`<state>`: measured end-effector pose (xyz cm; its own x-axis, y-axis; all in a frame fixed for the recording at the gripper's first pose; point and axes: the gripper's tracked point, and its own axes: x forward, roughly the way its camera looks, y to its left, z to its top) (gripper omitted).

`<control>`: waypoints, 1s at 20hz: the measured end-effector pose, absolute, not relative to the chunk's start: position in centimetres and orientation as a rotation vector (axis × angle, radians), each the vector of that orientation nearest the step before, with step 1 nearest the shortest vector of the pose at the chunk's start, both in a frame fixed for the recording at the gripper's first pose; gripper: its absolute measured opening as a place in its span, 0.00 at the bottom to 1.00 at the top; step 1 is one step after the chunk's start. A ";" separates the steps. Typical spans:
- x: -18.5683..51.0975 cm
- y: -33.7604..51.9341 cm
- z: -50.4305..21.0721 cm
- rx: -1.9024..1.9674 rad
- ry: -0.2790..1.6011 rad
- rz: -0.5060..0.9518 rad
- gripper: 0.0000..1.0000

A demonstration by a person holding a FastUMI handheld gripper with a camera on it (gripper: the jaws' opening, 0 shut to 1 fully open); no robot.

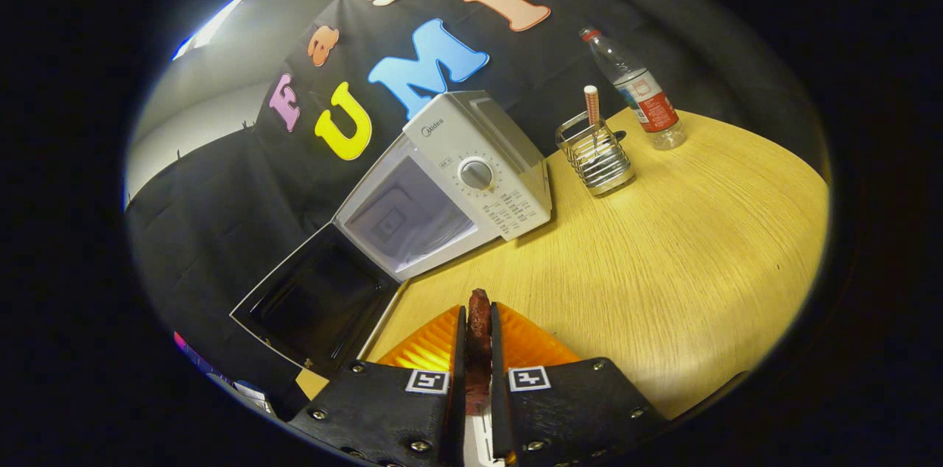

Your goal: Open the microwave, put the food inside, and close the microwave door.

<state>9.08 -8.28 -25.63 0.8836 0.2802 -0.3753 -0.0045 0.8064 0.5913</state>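
Between the jaws of the gripper (479, 338), a dark reddish piece of food (479, 320) was pinched from both sides above the wooden worktop (685, 246). At eleven o'clock beyond it, the white microwave (471, 165) was seen with its door (317, 301) swung open. A wire holder (598, 157) and a plastic bottle (639, 91) were placed at one o'clock.

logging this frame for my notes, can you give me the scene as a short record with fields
gripper: the gripper is shut on the food, both fingers pressing its sides
food: a dark reddish piece, its tip poking out ahead of the fingers
microwave: white microwave on the wooden table, beyond the fingers
door: microwave door swung open, cavity exposed
other items: wire holder and plastic bottle beside the microwave
task stage: door open, food not yet inside
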 end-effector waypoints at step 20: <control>7.6 -6.4 -26.5 0.537 0.509 0.124 0.15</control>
<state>7.61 -6.39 -26.54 0.8692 0.2434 -0.4304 0.0173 0.8550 0.5184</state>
